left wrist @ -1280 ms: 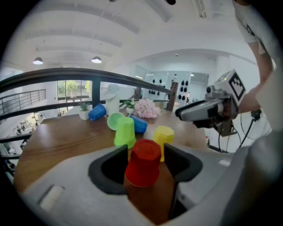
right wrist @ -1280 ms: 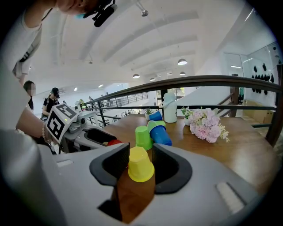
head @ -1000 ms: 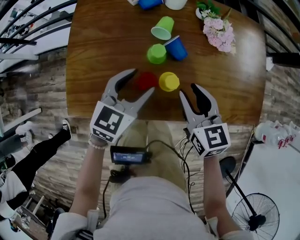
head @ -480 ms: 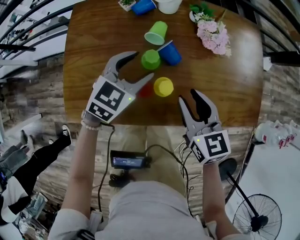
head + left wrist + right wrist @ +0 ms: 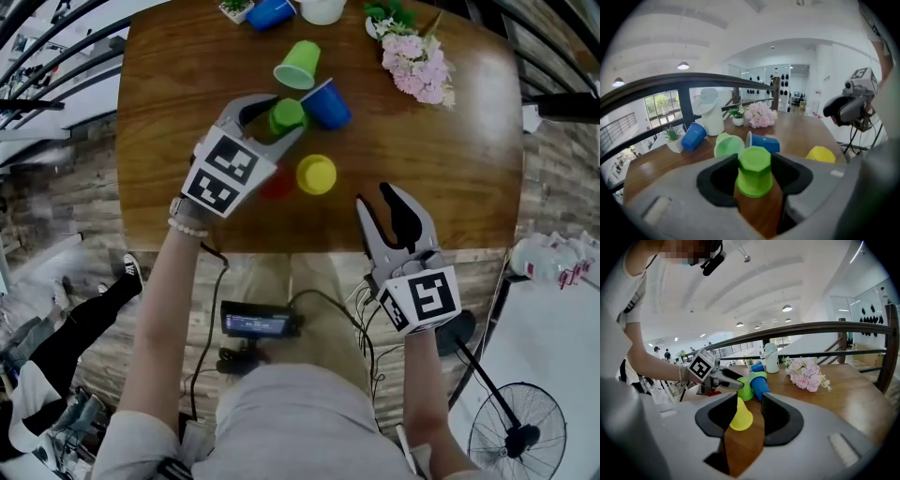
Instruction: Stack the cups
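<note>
We read the left tongs [image 5: 284,117] as lined up for a pick. They reach in from the worktop's [image 5: 450,159] near-left side to straddle the upturned green cup [image 5: 287,112] at mid-worktop, one jaw on each side. Their jaws have just been closing, and the cup stands between the pads. They sit close against its walls, but we see no clear squeeze yet. The cup rests mouth down, so taking it by the sides would let it be lifted and dropped over another upturned cup.

The yellow cup [image 5: 316,174] and red cup [image 5: 277,185] stand nearer the front edge, also mouth down, and look to us like likely bases. The right tongs [image 5: 375,198] hang at the front edge with their jaws moderately apart and nothing in them, seemingly waiting. A blue cup [image 5: 328,103] touches the green one and lies on its side. A pale green cup [image 5: 297,66] lies tipped over further back.

Only the head view shows the red cup clearly, half tucked under the left tongs. The left gripper view shows the green cup's faceted base and how it fits the pads, and also a white jug [image 5: 708,111] at the far edge. The right gripper view frames the yellow cup [image 5: 739,417] beyond its own jaws, well short of contact.
</note>
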`<state>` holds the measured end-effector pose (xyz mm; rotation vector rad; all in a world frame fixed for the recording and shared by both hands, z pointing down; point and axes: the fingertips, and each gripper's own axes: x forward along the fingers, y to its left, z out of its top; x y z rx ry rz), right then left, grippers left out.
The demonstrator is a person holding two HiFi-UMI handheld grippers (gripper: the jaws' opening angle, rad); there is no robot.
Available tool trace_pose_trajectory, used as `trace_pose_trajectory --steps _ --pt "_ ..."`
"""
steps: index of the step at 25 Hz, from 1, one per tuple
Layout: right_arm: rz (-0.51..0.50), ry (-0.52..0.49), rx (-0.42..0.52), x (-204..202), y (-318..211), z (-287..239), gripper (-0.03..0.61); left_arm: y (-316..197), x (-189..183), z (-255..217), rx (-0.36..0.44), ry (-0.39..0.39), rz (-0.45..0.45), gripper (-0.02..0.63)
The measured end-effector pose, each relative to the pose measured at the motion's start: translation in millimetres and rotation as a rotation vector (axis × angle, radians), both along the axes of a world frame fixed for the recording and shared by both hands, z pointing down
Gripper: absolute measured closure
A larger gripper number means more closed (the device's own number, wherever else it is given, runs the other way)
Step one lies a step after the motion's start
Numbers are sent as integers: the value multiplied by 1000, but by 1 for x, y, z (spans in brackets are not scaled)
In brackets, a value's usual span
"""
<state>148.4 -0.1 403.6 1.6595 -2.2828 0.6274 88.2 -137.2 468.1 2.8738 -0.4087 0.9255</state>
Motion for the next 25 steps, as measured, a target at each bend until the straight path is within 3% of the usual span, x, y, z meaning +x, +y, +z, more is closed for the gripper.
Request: trace_pose_trajectory --steps 5,11,18,25 --pt "2 0 -2 3 -1 1 433 -2 -3 -9 27 18 -17 403" --pt "-14 -3 12 -2 -11 -1 433 -5 -39 -31 59 26 -103 403" --pt "-37 1 27 -8 -24 -2 433 11 -92 -31 64 -11 -199 403" --pt "-70 13 19 -14 -29 0 433 46 -120 -14 48 -77 -227 403"
